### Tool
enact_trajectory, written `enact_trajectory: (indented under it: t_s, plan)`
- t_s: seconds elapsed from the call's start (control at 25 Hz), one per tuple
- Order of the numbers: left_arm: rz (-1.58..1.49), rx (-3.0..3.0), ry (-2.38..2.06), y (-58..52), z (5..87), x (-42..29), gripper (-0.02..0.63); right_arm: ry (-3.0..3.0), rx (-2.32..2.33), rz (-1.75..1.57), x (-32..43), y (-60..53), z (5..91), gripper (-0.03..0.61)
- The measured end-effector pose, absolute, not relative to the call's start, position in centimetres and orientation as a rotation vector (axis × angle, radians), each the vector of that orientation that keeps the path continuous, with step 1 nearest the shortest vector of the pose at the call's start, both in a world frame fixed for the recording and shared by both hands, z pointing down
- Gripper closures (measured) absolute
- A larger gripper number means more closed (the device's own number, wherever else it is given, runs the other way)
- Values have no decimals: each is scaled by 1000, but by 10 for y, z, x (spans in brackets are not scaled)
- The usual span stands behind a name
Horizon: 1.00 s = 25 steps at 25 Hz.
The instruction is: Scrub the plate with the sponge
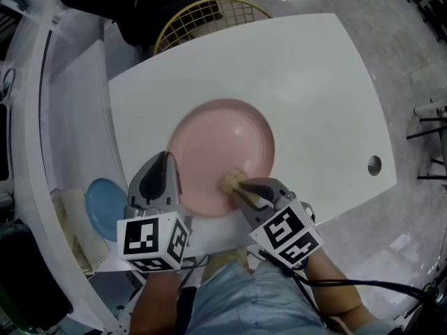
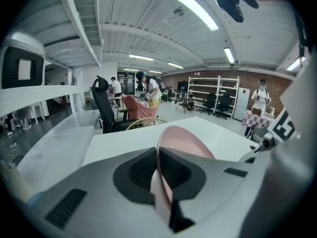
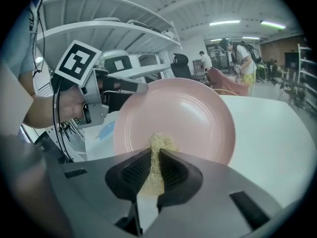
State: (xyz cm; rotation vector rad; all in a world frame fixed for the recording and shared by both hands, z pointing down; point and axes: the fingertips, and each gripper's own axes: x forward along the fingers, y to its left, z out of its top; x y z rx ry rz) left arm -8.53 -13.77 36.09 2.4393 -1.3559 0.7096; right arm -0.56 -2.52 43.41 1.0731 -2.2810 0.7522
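— Where is the plate?

— The pink plate (image 1: pixel 222 145) is over the near middle of the white table (image 1: pixel 314 82). The left hand-held gripper (image 1: pixel 168 161) has it by the left rim. In the left gripper view the 2 jaws are clamped on that rim, with the plate edge-on between them and rising away from the camera.

— So it is tilted?

— Yes, the right gripper view shows its face turned toward that camera. Whether its far edge touches the table I can't tell, because the head view looks down too steeply.

— And the sponge?

— The yellow sponge (image 3: pixel 157 150) is pinched between the jaws of the right hand-held gripper (image 3: pixel 154 170), which are closed on it. Its tip presses on the plate's face near the lower rim, on the side closest to the person.

— Anything else around?

— A blue disc (image 1: pixel 103 199) lies on a lower surface left of the table, well apart from the plate. A yellow wire frame (image 1: pixel 209 16) stands beyond the far edge. There is 1 round metal hole (image 1: pixel 374 165) near the right edge of the table.
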Motion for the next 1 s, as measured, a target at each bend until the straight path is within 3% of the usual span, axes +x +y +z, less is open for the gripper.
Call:
enact_trajectory:
  t_s: [1.0]
  plan:
    - [707,2492,-1361,-144,346,-81,589,-2092,1463,764,66,-88,439,523]
